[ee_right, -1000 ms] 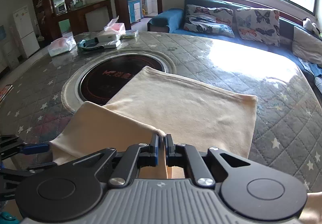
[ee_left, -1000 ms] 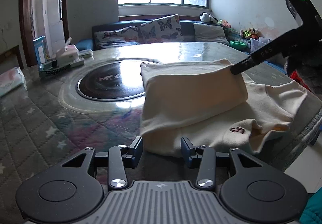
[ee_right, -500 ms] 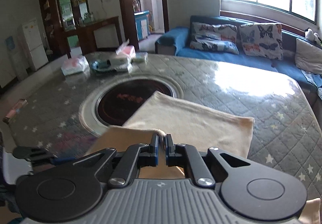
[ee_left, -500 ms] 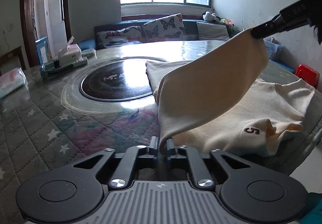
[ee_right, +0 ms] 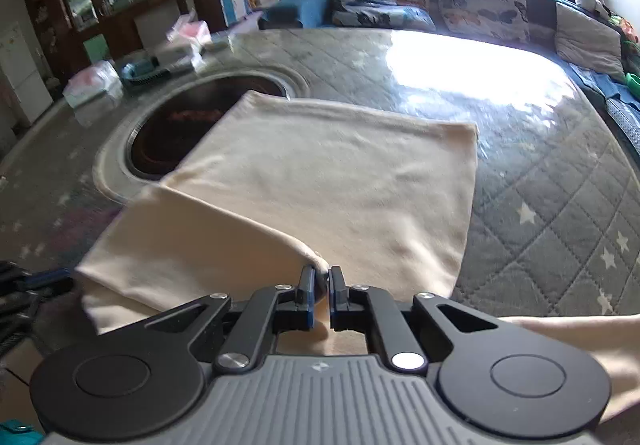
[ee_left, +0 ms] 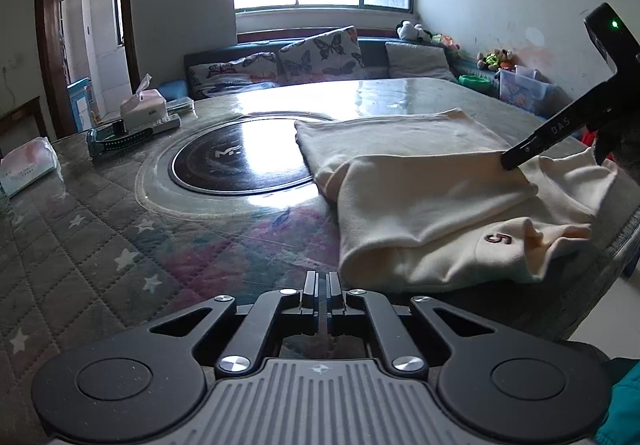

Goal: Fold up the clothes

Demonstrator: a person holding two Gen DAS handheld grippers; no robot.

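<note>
Cream garment (ee_left: 432,205) marked "5", pinched by right gripper (ee_right: 320,281); left gripper (ee_left: 321,279) clenched empty.

The left gripper (ee_left: 321,281) holds its fingers pressed together on nothing, low and level, while the right gripper (ee_right: 320,281), fingers nearly closed, pinches a cloth fold between its tips ahead.

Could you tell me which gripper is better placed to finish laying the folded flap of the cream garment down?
The right gripper: its jaws are pinched on the flap's corner of the cream garment. The left gripper is shut on nothing, just short of the garment's near edge.
</note>
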